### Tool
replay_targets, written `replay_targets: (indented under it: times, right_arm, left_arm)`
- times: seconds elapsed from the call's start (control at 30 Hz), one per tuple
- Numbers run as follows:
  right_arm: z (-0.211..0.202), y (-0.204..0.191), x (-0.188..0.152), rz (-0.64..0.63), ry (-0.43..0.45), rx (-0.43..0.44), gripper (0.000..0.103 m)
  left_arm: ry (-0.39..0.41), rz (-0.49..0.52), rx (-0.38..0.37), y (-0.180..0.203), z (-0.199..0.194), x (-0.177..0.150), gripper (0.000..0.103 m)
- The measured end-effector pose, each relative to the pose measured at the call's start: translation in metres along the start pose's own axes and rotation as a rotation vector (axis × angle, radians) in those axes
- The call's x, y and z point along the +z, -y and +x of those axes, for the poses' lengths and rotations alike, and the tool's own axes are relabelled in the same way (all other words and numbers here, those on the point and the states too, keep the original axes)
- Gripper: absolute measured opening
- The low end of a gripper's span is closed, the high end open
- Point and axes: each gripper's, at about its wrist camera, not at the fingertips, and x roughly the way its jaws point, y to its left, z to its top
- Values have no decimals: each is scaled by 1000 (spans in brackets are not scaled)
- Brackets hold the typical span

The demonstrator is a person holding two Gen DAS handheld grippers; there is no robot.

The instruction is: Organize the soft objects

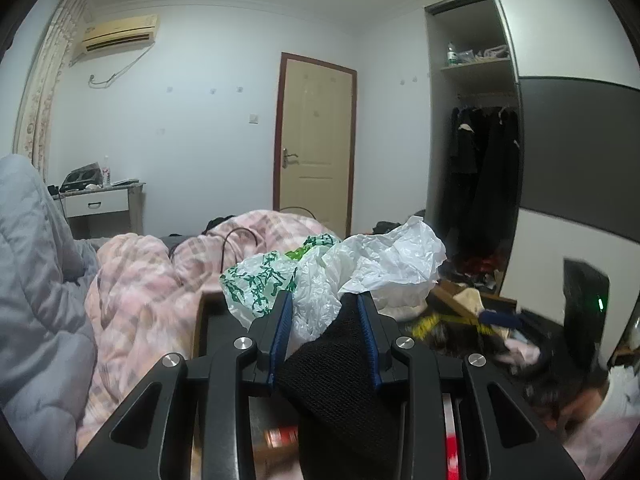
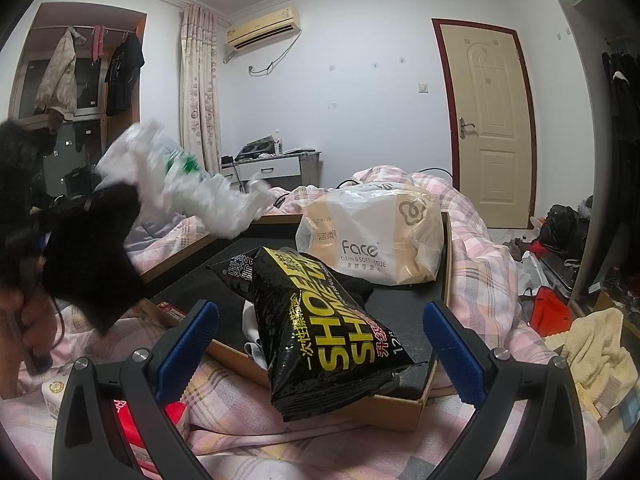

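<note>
Two items sit clamped in the left gripper (image 1: 325,300): a black knit cloth (image 1: 340,384) and a crumpled wad of plastic bags (image 1: 332,276), white with one green-printed. Left wrist view: blue pads pinch both, cloth drooping toward the camera, bags bunched past the tips, all held up in the air above the pink plaid quilt (image 1: 140,280). Open wardrobe (image 1: 476,140) and floor clutter sit beyond, blurred.

Right wrist view: right gripper (image 2: 320,344) spread wide, nothing in it, pads either side of a black "SHOE" wipes pack (image 2: 320,328) without touching it. Pack leans over the near rim of a shallow cardboard tray (image 2: 400,412) on the quilt. Farther back in the tray lies a bagged "Face" tissue pack (image 2: 376,236); some dark fabric shows between the two. The left gripper's bundle appears at far left, blurred, raised and well apart from the tray.

Step in hand, my read: carry the bundle and drop it into the tray. To do it well: bring it low over the bare dark floor of the tray before opening, since light bags drift; let go of both together; watch the dangling cloth doesn't snag the rim. Right side looks lined up to grab the wipes pack — close on its middle, not the crimped edge.
</note>
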Motion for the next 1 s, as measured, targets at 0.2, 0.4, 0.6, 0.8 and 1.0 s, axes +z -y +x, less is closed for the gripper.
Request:
replay_targets:
  times: [0.2,0.4,0.6,0.8,1.0]
  right_arm:
    - [0,0,0,0,0,0,102]
    - [-1,0,0,0,0,0,102]
    - [-1,0,0,1,0,1,102]
    - [-1,0,0,1,1,1,102]
    - [-1,-1,0,0,0,0,102]
  left_arm:
    - [-41,-40,84,-12,31,5,28]
    - [-151,-106,119,-26,59,-32,28]
    - [-180,-171,116,-39,65,-41,30]
    - [-124,-173,176,-37,50,-51,88]
    - [-62,-214,190,-45,28,-55,97]
